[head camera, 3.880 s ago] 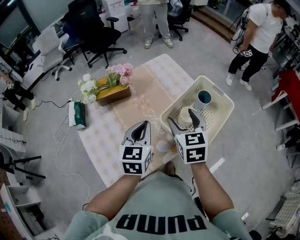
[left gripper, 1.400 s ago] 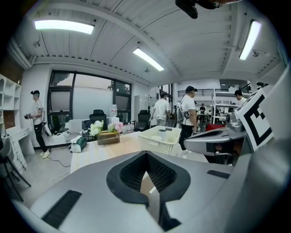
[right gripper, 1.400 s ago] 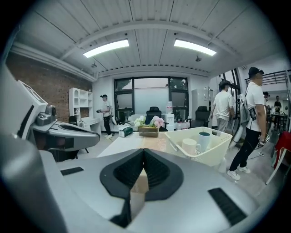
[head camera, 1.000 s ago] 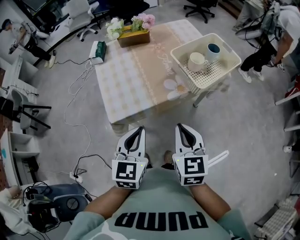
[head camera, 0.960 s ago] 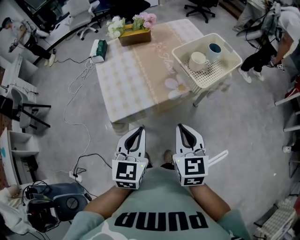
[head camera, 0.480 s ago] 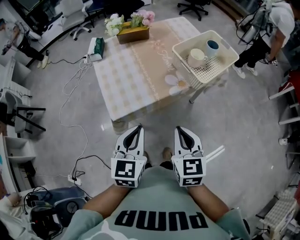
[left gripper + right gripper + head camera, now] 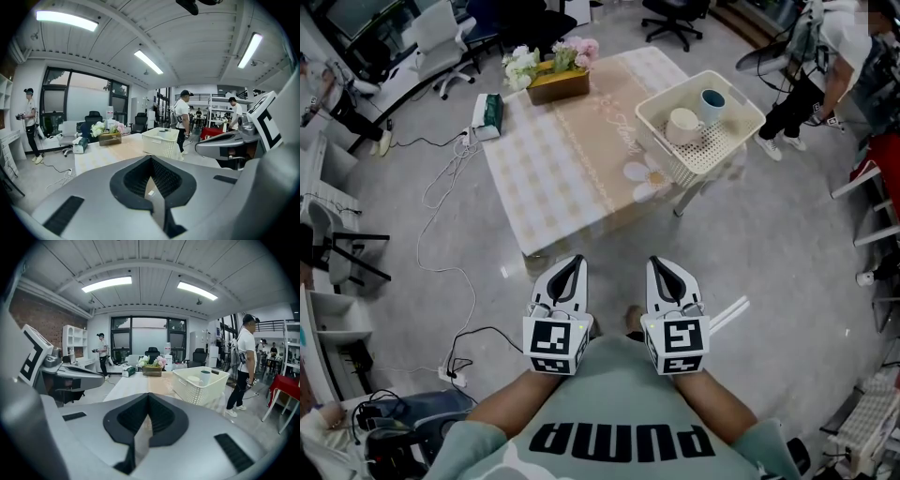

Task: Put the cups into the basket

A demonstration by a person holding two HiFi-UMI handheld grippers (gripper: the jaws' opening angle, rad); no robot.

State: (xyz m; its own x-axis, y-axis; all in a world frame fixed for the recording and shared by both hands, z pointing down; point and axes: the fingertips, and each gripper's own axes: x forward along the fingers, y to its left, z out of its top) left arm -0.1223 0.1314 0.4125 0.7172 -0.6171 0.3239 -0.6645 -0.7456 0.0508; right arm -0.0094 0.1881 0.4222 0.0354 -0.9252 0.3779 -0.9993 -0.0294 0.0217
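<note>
The cream plastic basket (image 7: 700, 120) stands on the table's right corner. Inside it are a cream cup (image 7: 682, 125) and a blue cup (image 7: 711, 103), both upright. The right gripper view shows the basket (image 7: 199, 383) ahead to the right with the cream cup (image 7: 193, 378) and blue cup (image 7: 205, 377) above its rim. My left gripper (image 7: 572, 265) and right gripper (image 7: 661, 267) are held side by side close to my body, over the floor and well short of the table. Both are shut with nothing between their jaws. In the left gripper view the basket (image 7: 160, 142) lies far ahead.
The low table (image 7: 553, 178) has a checked cloth, with a flower box (image 7: 551, 75) at its far edge and a tissue box (image 7: 488, 108) beside it. Cables (image 7: 441, 187) trail on the floor at left. A person (image 7: 825, 47) stands beyond the basket. Office chairs stand behind.
The grippers have left the basket and table and now sit back over the floor. In the last second the view drew slightly further from the table. Both stay shut.
</note>
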